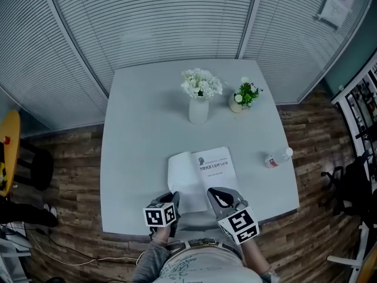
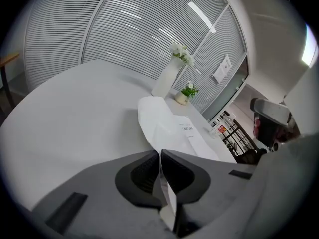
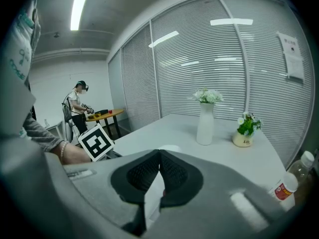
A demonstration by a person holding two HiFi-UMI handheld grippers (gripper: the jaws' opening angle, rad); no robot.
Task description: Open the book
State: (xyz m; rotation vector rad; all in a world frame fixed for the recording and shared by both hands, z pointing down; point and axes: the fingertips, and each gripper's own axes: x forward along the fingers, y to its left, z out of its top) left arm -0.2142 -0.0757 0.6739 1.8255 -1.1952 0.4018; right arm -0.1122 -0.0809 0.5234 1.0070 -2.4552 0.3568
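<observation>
Partway only: left tool (image 2: 160, 153) pinched the lifted leaf (image 1: 181, 178) of the book (image 1: 215, 165), right tool (image 3: 159, 151) clamped its near edge; we judged the leaf not yet flat.

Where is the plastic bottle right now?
In the head view the plastic bottle lies on the table near its right edge, to the right of the book.

On the table (image 1: 135, 128) the book (image 1: 206, 173) lies toward 6 o'clock. From it, the vase (image 1: 198, 109) stands at 12, the plant pot (image 1: 237, 104) at 1, the bottle (image 1: 277, 158) at 3, the left gripper (image 1: 174, 198) at 7, the right gripper (image 1: 213, 193) at 5
</observation>
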